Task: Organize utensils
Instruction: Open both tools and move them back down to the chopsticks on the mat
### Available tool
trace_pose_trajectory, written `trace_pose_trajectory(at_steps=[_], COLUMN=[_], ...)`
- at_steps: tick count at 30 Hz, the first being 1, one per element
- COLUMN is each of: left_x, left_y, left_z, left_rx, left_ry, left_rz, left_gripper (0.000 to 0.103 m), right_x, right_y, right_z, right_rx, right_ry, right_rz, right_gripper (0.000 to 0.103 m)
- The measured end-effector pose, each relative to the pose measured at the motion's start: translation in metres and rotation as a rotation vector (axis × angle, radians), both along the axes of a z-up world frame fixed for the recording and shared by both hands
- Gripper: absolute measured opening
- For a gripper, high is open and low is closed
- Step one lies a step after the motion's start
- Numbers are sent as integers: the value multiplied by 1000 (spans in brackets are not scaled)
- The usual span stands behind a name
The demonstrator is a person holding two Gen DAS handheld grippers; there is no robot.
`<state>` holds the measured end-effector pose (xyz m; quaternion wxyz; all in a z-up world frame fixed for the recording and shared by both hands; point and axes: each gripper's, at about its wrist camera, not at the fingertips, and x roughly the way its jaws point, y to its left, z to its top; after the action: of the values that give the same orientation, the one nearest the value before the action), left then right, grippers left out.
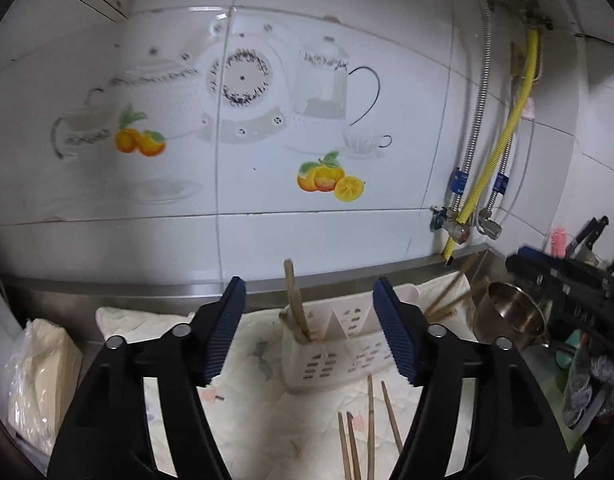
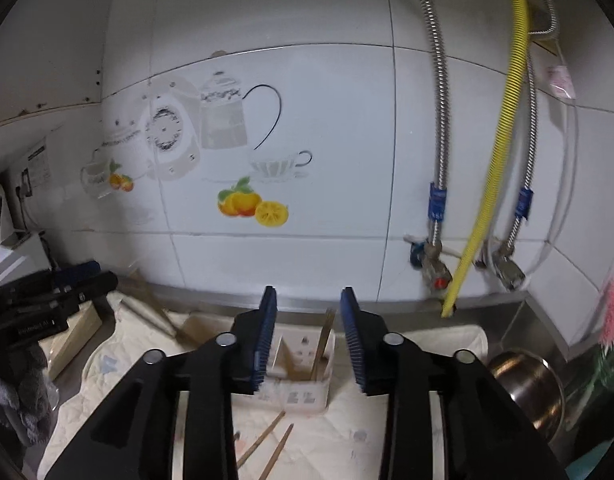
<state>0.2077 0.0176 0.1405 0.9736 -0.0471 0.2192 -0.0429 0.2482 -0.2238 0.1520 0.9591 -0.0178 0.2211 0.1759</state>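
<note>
Across the top of both views we see the tiled wall (image 1: 307, 208), with its teapot and orange decals; hoses (image 2: 503, 128) — one yellow, the others steel — run down the right of each frame. Below it lies the pale cloth (image 1: 267, 420) on the steel counter, filling the lower middle.

Our left gripper (image 1: 309, 330) fills the bottom of the left wrist view, tilted somewhat downward toward the cloth. Its blue pads stand wide apart with nothing pressed between them. Our right gripper (image 2: 307, 338) sits the same way at the bottom of the right wrist view, its jaws parted less widely and also free of any grip. Each gripper shows in the other's view as a dark shape at the frame edge.

The white holder (image 1: 331, 348) stands on the cloth at centre, seen between the left pads. Chopsticks (image 1: 297, 304) stand upright in its left compartment. In the right wrist view the holder (image 2: 303, 372) lies between the pads, with thin sticks in it.

A steel pot (image 1: 511, 312) sits at the right. Loose chopsticks (image 1: 369, 432) lie on the cloth at the lower centre — in front of the holder.
</note>
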Motion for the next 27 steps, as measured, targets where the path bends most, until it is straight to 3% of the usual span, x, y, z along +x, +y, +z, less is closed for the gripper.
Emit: trace_pose_trajectory(at_steps=[4, 17, 27], left_x=[-34, -115, -146], left_y=[4, 33, 58], left_z=[-9, -63, -99], left_rx=[4, -84, -141], left_ry=[-17, 30, 83], left_rz=[27, 111, 176], left_gripper=[80, 84, 85], right_x=[-33, -103, -112], right_y=[1, 31, 50], right_z=[-32, -163, -220], right_rx=[-9, -12, 11], right_ry=[51, 289, 414], right_rz=[19, 46, 15], right_gripper=[39, 35, 26])
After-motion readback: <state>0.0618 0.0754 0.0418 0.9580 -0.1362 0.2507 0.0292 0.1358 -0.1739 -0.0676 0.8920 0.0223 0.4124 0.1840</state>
